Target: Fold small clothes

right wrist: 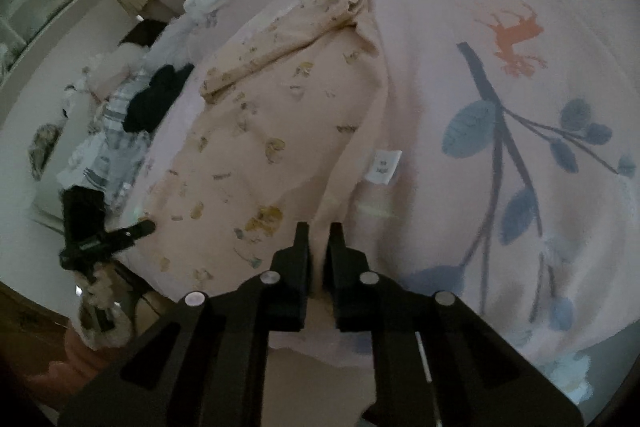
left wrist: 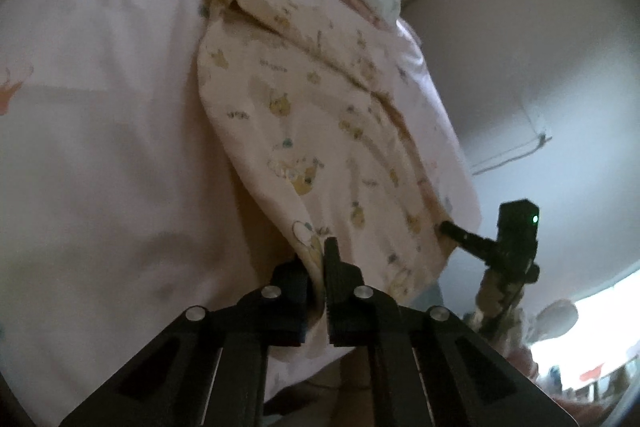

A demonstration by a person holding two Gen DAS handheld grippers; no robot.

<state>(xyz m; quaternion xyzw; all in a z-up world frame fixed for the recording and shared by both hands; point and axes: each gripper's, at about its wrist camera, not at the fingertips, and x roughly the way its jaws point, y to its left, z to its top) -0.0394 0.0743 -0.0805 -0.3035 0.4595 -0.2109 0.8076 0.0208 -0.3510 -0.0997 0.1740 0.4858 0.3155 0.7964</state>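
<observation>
My left gripper [left wrist: 318, 259] is clenched on the near hem of the small printed garment [left wrist: 320, 131] lying on the bedsheet [left wrist: 100, 107]; my right gripper [right wrist: 319, 243] pinches its other corner. Only the right view shows the white label [right wrist: 383, 167] and the clothes pile [right wrist: 132, 115]. The print is blurred.

Soft, matt cloth is seen in the small garment [left wrist: 320, 131], pale peach and printed with yellowish animal figures. A white fabric label [right wrist: 383, 166] is sewn at its edge. The bedsheet [right wrist: 520, 87] beneath is also matt woven cloth, printed with a deer and leaves. The left gripper [left wrist: 316, 259] and right gripper [right wrist: 319, 239] are made of matt black plastic, fastened with shiny metal pins.
</observation>
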